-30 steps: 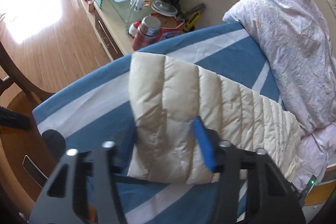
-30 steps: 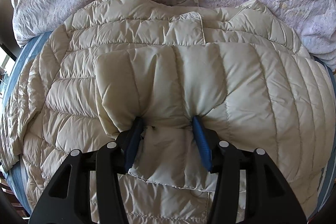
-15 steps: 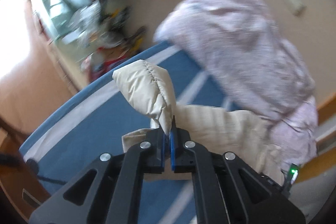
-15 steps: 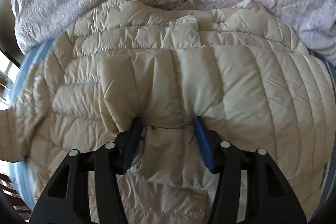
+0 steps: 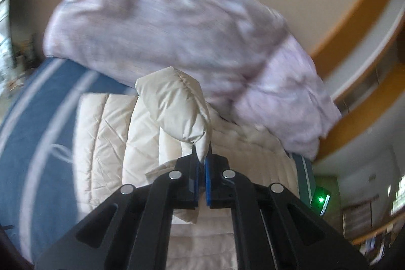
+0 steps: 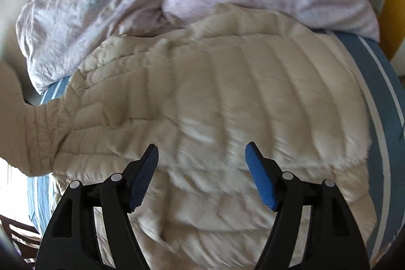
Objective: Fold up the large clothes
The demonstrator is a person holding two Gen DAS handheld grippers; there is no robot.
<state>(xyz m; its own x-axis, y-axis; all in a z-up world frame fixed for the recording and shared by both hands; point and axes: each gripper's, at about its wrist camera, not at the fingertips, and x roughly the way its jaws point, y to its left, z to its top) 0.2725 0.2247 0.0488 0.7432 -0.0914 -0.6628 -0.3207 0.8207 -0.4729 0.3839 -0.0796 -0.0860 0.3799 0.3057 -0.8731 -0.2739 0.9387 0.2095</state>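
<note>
Left tool point(image 5: 201, 151) clamped on cream jacket point(image 6: 227, 103) sleeve point(image 5: 177, 108), right tool point(image 6: 201, 152) spread above

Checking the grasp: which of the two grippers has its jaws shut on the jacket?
The left gripper: its jaws pinch a cuffed fold of the jacket. The right gripper hangs over it, jaws wide apart.

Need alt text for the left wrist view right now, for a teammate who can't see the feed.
The left gripper is shut on the sleeve of a cream quilted puffer jacket, holding the cuff end up above the jacket's body. The jacket lies on a blue, white-striped bedsheet, with a rumpled pale lilac duvet behind; the image is motion-blurred.
</note>
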